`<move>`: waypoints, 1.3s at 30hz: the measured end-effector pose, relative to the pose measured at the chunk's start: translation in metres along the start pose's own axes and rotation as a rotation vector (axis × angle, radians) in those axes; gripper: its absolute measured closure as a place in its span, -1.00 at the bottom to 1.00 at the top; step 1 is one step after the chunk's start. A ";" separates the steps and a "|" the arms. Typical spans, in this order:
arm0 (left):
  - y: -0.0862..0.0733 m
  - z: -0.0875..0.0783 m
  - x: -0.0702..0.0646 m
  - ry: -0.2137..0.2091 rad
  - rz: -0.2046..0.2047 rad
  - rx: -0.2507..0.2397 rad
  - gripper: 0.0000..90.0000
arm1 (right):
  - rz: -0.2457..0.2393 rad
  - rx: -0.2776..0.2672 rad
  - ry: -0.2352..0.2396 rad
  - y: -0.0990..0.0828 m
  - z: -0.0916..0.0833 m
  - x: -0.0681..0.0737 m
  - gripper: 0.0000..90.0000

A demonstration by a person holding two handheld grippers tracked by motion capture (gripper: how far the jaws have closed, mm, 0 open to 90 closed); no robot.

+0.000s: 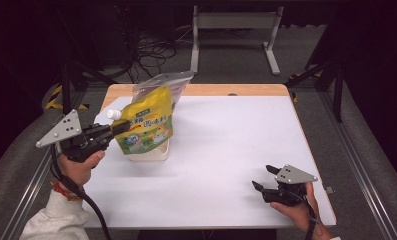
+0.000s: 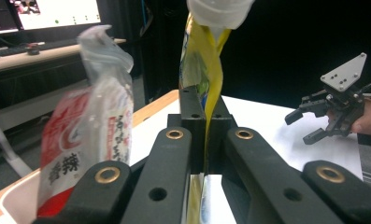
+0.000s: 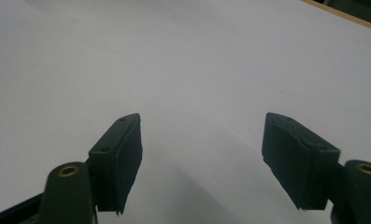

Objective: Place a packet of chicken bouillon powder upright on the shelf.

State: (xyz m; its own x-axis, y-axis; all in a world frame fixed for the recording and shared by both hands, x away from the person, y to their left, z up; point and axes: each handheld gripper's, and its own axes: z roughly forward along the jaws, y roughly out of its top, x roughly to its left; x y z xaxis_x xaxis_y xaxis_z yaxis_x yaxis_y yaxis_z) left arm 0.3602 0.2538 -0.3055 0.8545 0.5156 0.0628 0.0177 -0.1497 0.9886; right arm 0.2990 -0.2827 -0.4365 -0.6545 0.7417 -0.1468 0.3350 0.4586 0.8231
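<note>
The left gripper [image 1: 120, 127] is clamped on the edge of the yellow pouch [image 1: 145, 120], held upright over the bin [image 1: 151, 152] near the table's [image 1: 226, 150] far left corner. The right gripper [image 1: 266, 178], released and empty, sits well apart near the front right corner.

At the table's left, the left gripper [image 1: 120, 128] pinches the edge of a yellow spouted refill pouch [image 1: 145, 126], held upright over a white tub [image 1: 148, 151], perhaps touching it; the right gripper [image 1: 266, 178] rests near-right, jaws apart
</note>
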 end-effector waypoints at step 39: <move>-0.071 0.025 0.052 0.054 -0.093 0.103 0.92 | -0.031 0.003 0.030 0.002 0.001 0.007 -0.37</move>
State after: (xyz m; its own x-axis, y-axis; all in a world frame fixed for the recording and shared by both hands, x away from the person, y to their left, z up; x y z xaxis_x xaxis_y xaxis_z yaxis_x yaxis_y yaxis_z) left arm 0.4157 0.2703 -0.3759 0.8176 0.5755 -0.0183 0.1509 -0.1835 0.9714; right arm 0.2963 -0.2762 -0.4360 -0.6847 0.7121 -0.1552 0.3168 0.4826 0.8165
